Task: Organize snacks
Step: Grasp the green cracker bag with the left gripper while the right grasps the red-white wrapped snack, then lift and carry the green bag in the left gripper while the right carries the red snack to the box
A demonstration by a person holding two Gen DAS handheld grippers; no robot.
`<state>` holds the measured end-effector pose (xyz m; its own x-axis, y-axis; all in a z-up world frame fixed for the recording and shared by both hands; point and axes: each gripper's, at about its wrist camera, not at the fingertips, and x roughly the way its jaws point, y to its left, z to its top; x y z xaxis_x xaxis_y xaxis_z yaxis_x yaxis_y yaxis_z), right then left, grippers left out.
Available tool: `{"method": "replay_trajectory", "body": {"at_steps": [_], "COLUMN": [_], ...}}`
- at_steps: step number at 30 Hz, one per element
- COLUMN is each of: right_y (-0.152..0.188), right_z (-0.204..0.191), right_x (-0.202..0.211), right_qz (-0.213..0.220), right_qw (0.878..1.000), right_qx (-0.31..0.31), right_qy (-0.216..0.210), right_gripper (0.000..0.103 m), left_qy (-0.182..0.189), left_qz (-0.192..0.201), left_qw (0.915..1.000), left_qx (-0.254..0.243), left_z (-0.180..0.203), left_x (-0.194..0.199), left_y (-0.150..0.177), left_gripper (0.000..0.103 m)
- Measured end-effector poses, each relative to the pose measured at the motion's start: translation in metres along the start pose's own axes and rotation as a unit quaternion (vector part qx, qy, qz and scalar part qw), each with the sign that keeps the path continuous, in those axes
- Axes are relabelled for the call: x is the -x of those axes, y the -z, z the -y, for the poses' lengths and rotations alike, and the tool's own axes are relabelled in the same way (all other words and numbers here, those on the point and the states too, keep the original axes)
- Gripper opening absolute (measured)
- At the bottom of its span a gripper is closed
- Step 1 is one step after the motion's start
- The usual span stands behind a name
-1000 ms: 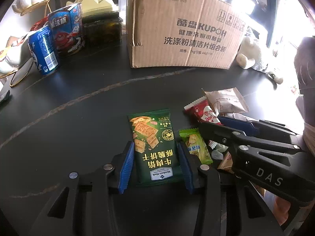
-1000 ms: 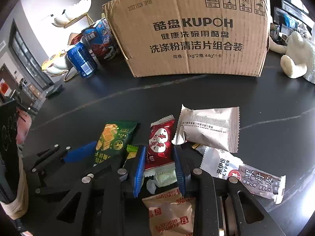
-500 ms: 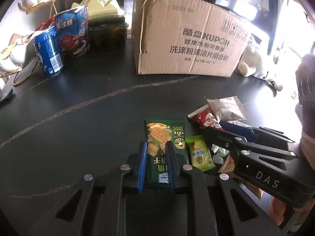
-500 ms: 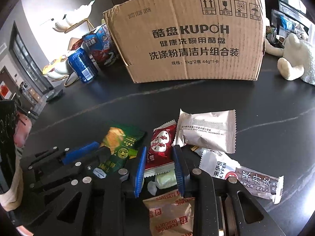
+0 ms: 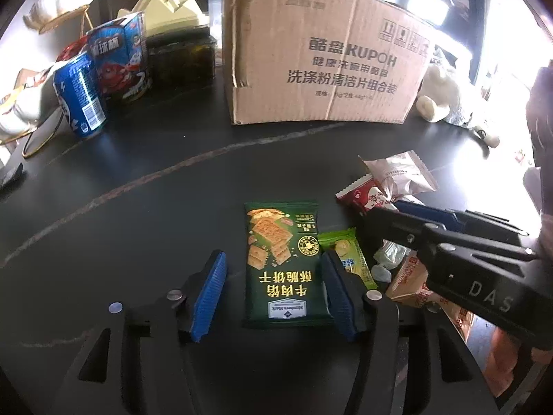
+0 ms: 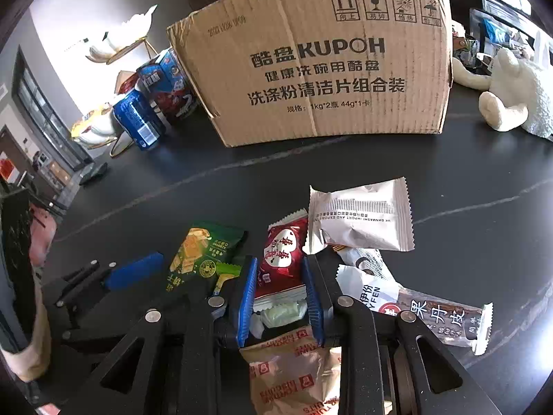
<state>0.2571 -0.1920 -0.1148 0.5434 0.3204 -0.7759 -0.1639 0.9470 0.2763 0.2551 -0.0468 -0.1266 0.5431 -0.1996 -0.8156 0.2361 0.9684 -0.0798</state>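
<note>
Left tongs (image 5: 273, 294) astride green cracker packet (image 5: 281, 266).

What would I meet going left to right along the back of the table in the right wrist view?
Blue can → blue snack box → cardboard box → white plush toy.

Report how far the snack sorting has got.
Done: nothing shows as sorted; the cardboard box stands apart, its inside unseen. In hand: the right claw is shut on the red packet; the left claw has just opened around the green cracker pack, which lies flat on the table. Left: the other wrappers still lie loose nearby.
</note>
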Motion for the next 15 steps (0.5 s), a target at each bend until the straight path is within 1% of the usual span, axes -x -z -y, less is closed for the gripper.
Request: {"method": "replay_trajectory", "body": {"at_steps": [5,9,10,11,15], "right_y": [0.0006,0.0011,0.0010,0.0008,0.0018], "right_z": [0.0035,0.0032,0.0031,0.0027,0.0020], "right_x": [0.0000,-0.0014,-0.0014,-0.0018,-0.0020], "right_qz": [-0.002,-0.004,-0.004,-0.003,-0.002], "right_qw": [1.000,1.000,1.000,1.000,1.000], "right_qx": [-0.008,-0.009,-0.009,-0.009,-0.006], "right_qy": [-0.001,-0.004,-0.004,-0.004,-0.003], "right_gripper": [0.028,0.028,0.028,0.028,0.028], "left_qy": [-0.001,-0.013,-0.015,-0.015,-0.002], "left_qz": [-0.006,-0.002,0.000,0.003,0.002], "left_qw": [1.0000,0.9998,0.9998,0.9998,1.0000], "left_qx": [-0.001,-0.014,-0.015,-0.014,0.003], "left_z": [0.0016,0.0058,0.0061,0.0056,-0.0019], "left_x": [-0.0038,-0.0050,-0.0046,-0.0035,-0.0018], "left_y": [0.0019,0.0041,0.0046,0.0049,0.0036], "left_gripper": [0.056,0.056,0.048,0.044,0.044]}}
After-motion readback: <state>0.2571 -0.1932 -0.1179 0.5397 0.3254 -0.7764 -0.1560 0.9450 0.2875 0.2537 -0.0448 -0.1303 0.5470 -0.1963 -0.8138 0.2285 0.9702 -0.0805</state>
